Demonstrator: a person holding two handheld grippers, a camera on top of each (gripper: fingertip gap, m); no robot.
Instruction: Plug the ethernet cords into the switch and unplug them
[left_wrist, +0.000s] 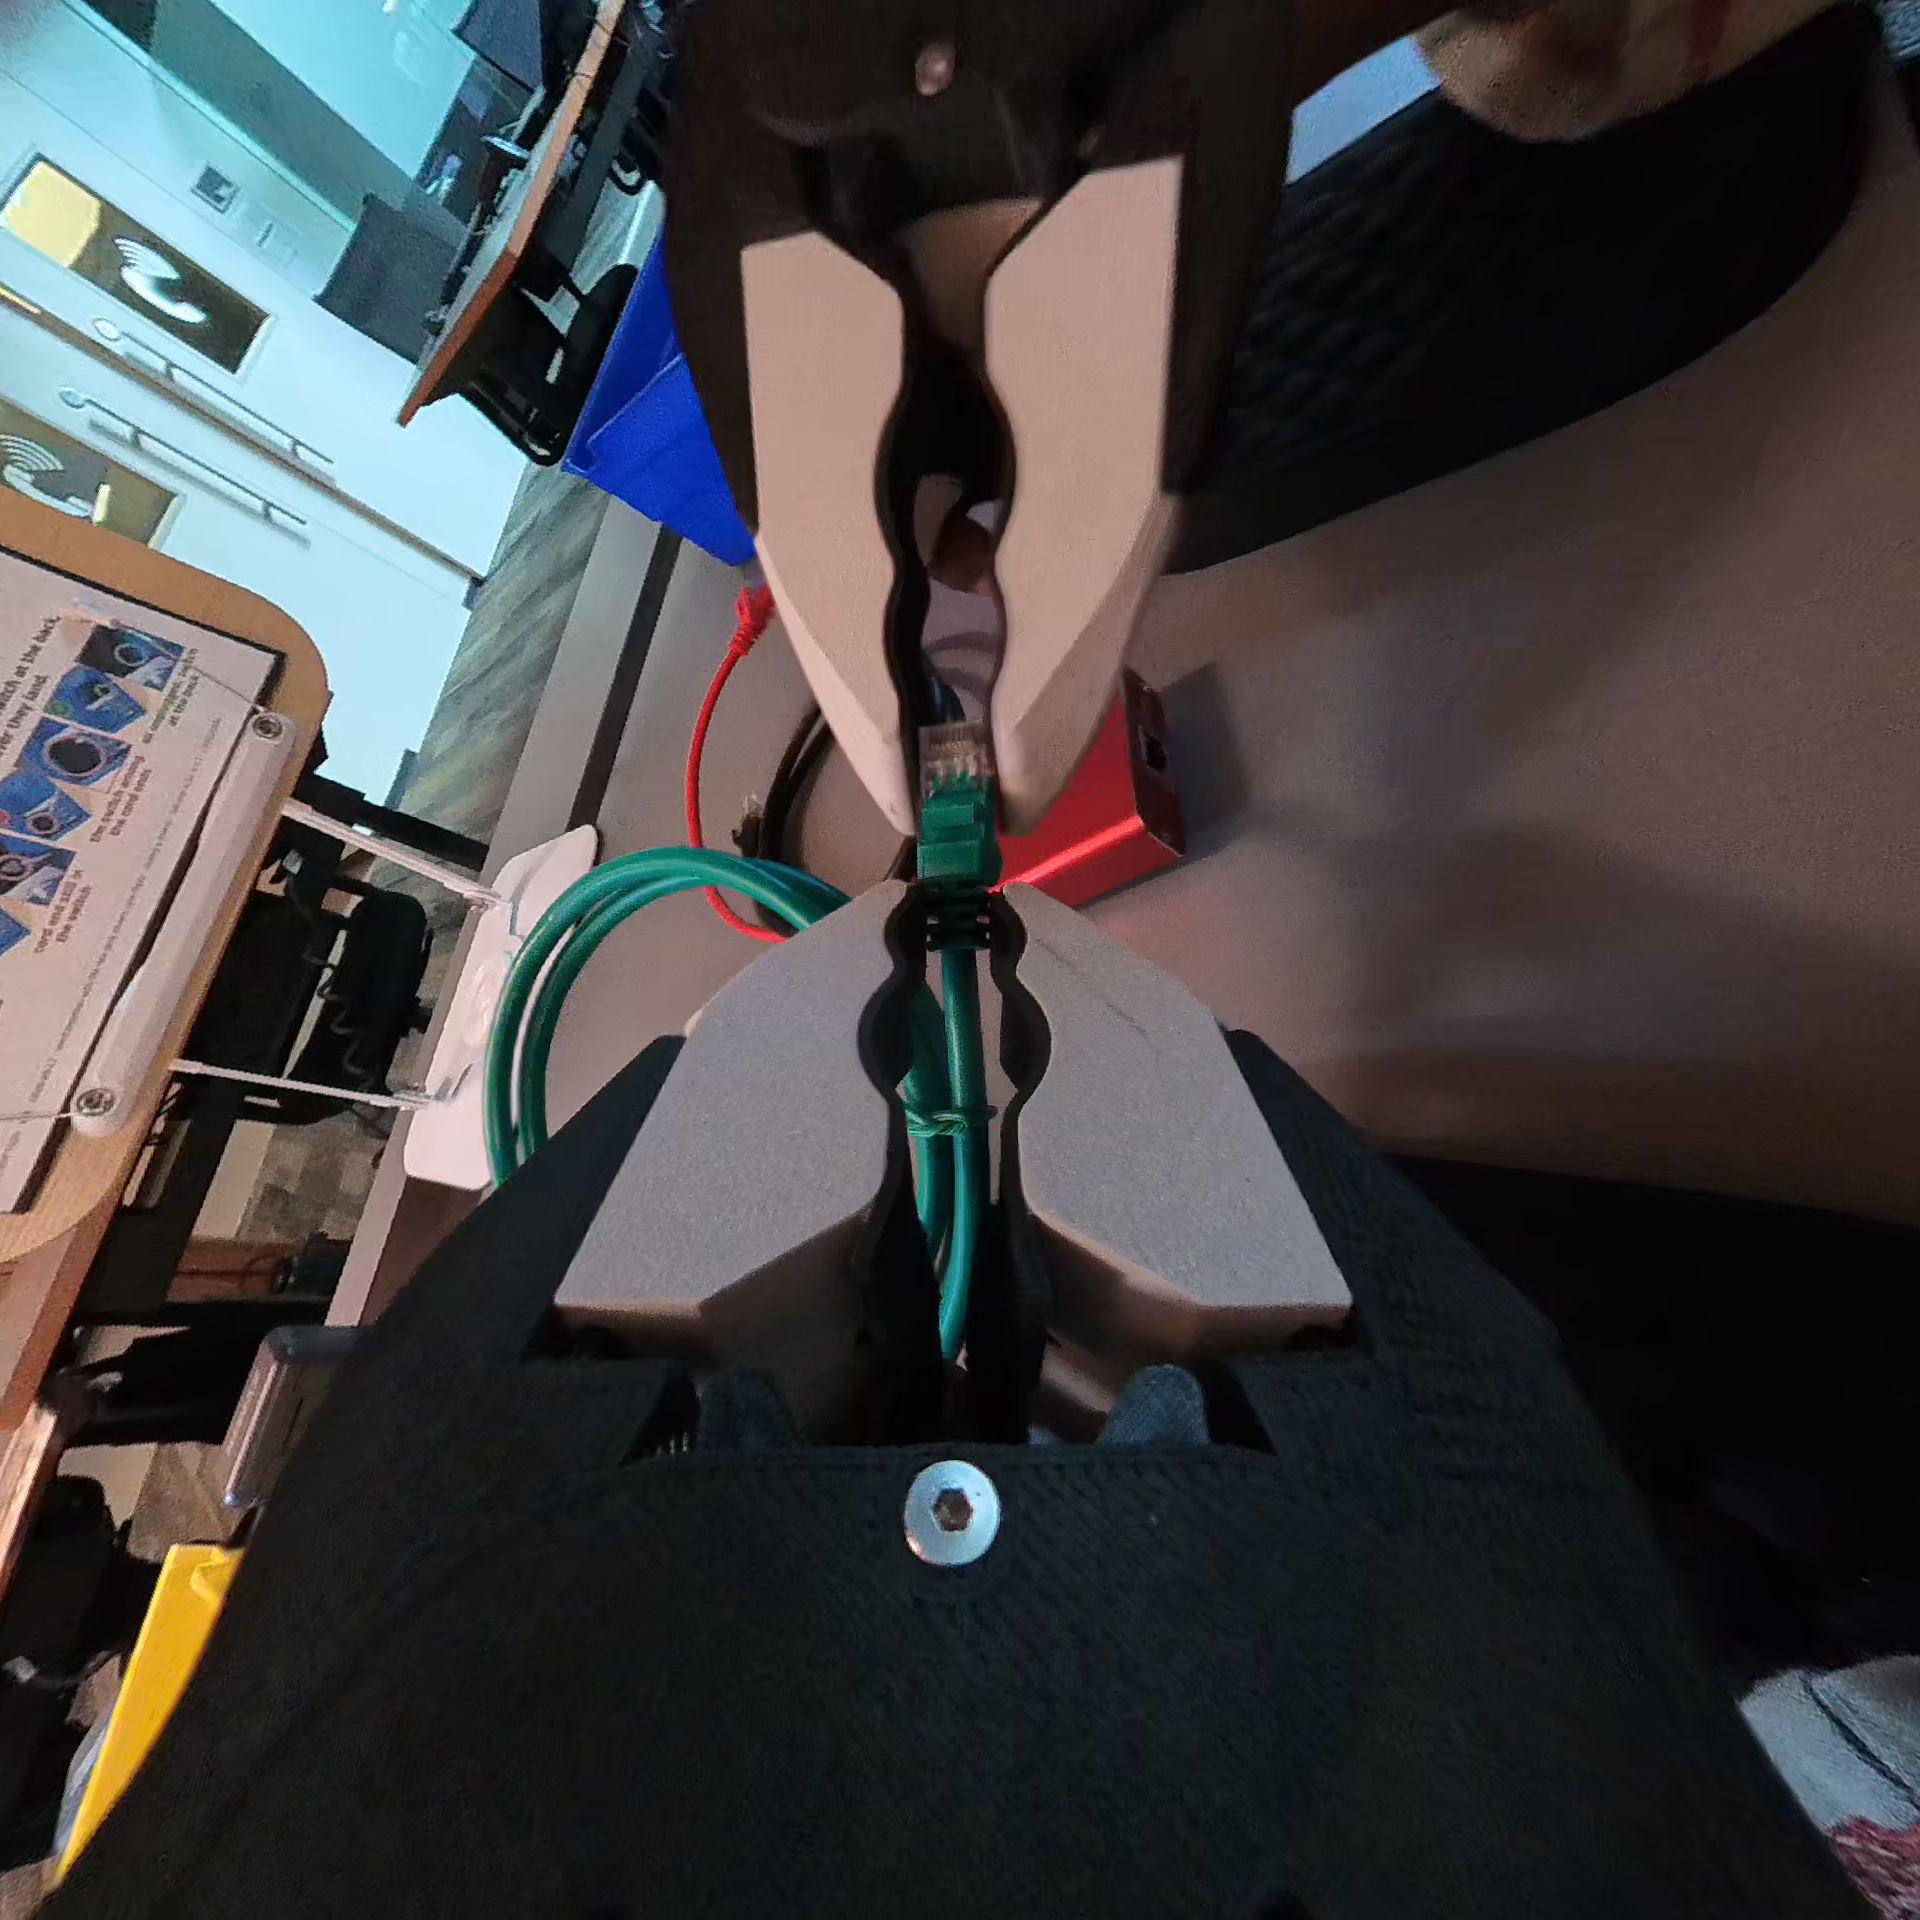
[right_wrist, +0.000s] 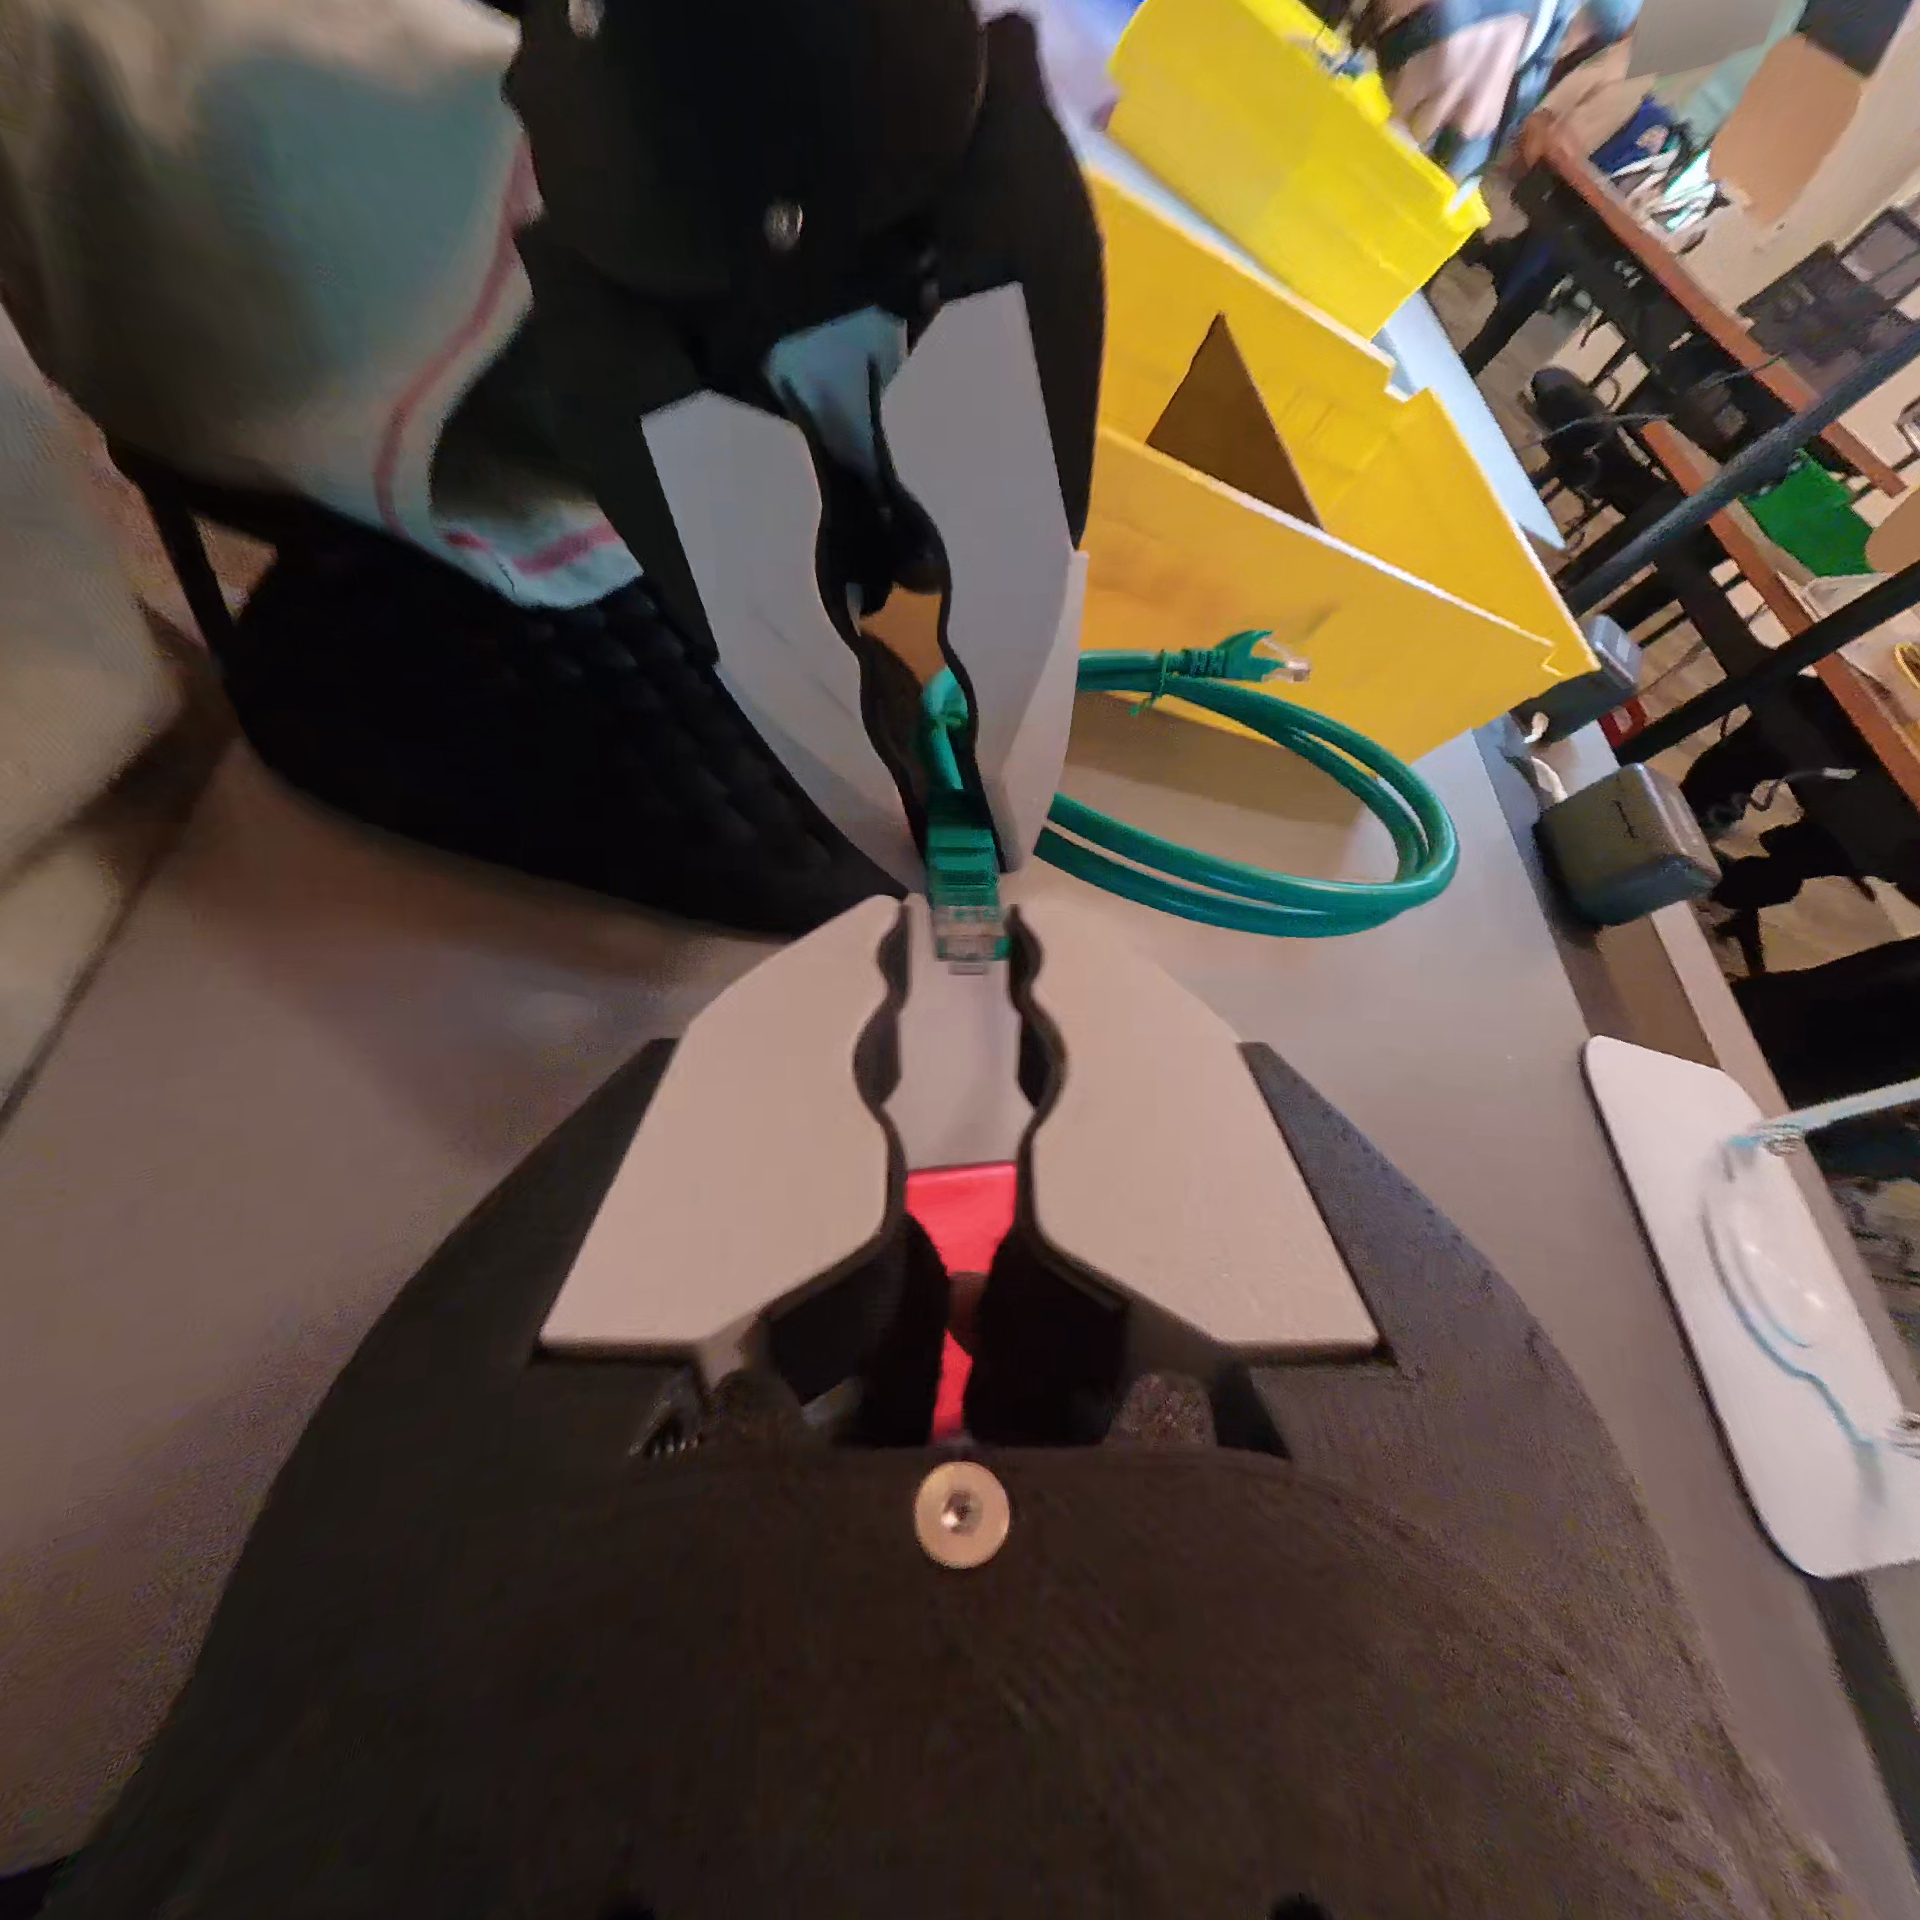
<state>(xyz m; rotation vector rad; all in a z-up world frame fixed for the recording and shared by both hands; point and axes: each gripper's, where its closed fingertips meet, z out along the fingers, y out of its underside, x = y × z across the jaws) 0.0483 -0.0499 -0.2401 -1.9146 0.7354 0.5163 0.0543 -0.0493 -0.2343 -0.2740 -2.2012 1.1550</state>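
1. Left wrist view: the left gripper (left_wrist: 951, 904), black-bodied with grey notched fingers, is seen with its jaws pressed onto the ribbed strain relief of the green ethernet cord (left_wrist: 961, 1039), just behind the plug.
2. The green plug with a clear tip (left_wrist: 956, 800) projects forward from these jaws; its clear tip lies between the grey fingers of the right gripper (left_wrist: 951, 774), which faces the left one tip to tip.
3. The remainder of the green cord is coiled on the grey surface (left_wrist: 1455, 831) to the left and bound with a green twist tie.
4. A red rectangular metal switch (left_wrist: 1101, 821) rests on the surface just behind the right gripper, a port being visible on its end face.
5. A thin red ethernet cord (left_wrist: 707, 748) and a black cable lie beside the switch; a blue plastic bin (left_wrist: 655, 416) stands farther back.
6. Right wrist view: the right gripper (right_wrist: 961, 935) is seen with its jaws narrowly parted around the clear plug tip (right_wrist: 966, 930); whether the pads actually touch it cannot be told.
7. The left gripper (right_wrist: 961, 831) is seen opposite, pinching the green cord (right_wrist: 1299, 862) behind the plug.
8. The free end of the cord rests against a yellow cardboard bin (right_wrist: 1299, 520).
9. The red switch (right_wrist: 956, 1195) is partly visible beneath the right gripper's fingers.
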